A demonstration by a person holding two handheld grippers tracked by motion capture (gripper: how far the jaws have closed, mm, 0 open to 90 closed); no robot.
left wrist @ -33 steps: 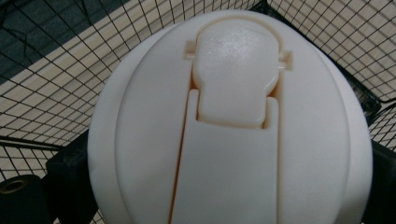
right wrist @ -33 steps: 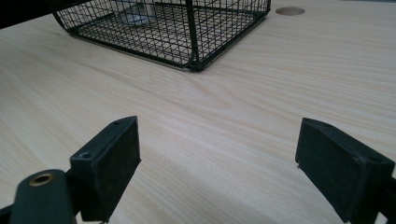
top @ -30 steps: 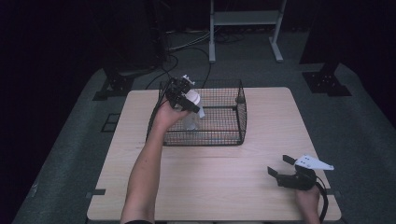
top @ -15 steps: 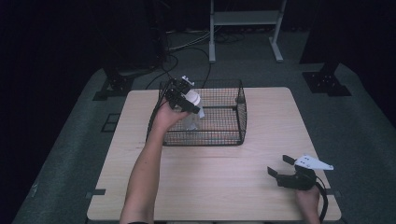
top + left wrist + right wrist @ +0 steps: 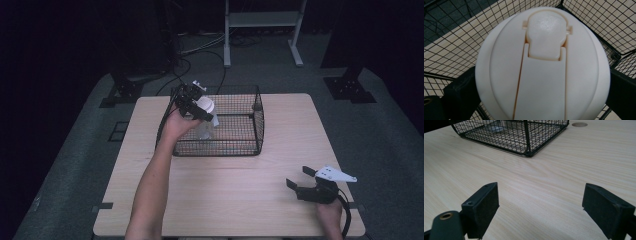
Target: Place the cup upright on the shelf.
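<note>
The left gripper is held over the near-left part of the black wire basket, which stands on the far half of the wooden table. Its jaws pinch a clear bottle by its white lid; in the left gripper view the lid sits squeezed between the two black jaws, with its flip cap facing the camera and the basket mesh all around and beneath it. From the high view the bottle hangs upright inside the basket, close to the left wall, and whether its base touches the basket floor cannot be told. The right gripper rests low over the near-right corner of the table, well apart from the basket, its jaws spread wide with nothing between them. In the right gripper view the bare tabletop lies between the two pads, and the basket stands farther off.
</note>
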